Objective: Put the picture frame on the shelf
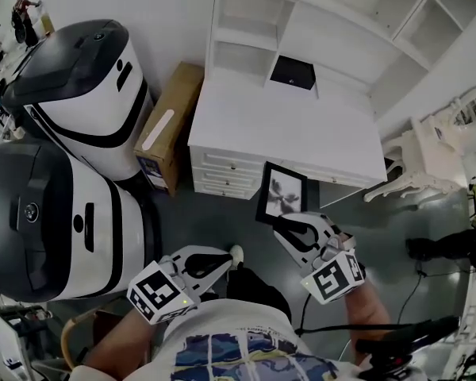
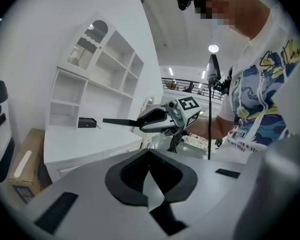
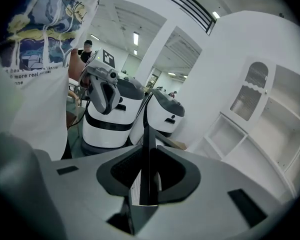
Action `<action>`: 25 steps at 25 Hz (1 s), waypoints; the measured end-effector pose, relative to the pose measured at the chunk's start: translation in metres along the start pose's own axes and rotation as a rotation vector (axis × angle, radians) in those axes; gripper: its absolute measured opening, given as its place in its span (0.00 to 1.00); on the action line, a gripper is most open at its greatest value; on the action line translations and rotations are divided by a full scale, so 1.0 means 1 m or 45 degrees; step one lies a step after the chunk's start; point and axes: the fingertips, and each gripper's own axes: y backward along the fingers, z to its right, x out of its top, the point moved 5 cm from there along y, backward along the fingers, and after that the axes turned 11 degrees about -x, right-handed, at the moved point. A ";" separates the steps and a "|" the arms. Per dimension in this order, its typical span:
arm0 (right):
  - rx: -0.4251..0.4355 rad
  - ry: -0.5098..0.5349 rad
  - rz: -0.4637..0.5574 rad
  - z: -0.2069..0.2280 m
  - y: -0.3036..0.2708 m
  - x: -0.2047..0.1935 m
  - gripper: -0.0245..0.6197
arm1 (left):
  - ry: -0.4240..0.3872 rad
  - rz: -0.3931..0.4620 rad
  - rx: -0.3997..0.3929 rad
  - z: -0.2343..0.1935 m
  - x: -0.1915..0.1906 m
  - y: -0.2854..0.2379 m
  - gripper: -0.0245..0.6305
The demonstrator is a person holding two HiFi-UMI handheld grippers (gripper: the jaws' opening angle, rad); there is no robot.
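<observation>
The picture frame (image 1: pixel 282 193), black-edged with a grey print, hangs in front of the white desk's (image 1: pixel 301 125) drawers, below the desktop edge. My right gripper (image 1: pixel 284 224) is shut on its lower edge. In the right gripper view the frame (image 3: pixel 147 149) stands edge-on between the jaws. The left gripper view shows the frame (image 2: pixel 121 121) sticking out toward the desk from the right gripper (image 2: pixel 142 123). My left gripper (image 1: pixel 222 265) is shut on nothing, low at the left. The white shelf unit (image 1: pixel 250 26) rises at the back of the desk.
A small black box (image 1: pixel 293 72) sits on the desk near the shelves. Two large white-and-black machines (image 1: pixel 79 94) stand at the left, a cardboard box (image 1: pixel 168 125) leaning beside the desk. A white ornate chair (image 1: pixel 428 153) is at the right. Cables cross the floor.
</observation>
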 end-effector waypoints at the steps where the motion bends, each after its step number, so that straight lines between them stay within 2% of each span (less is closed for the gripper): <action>1: 0.000 0.017 -0.001 0.007 -0.007 0.000 0.20 | -0.003 -0.002 -0.008 -0.007 0.003 -0.001 0.06; 6: -0.005 0.109 0.014 0.051 -0.048 -0.010 0.20 | -0.025 -0.028 0.002 -0.052 0.022 -0.009 0.06; 17: 0.026 0.170 0.124 0.195 -0.166 -0.025 0.20 | -0.018 -0.037 0.094 -0.171 0.098 -0.038 0.06; 25: 0.060 0.242 0.188 0.273 -0.251 -0.031 0.20 | 0.004 -0.021 0.187 -0.235 0.123 -0.054 0.06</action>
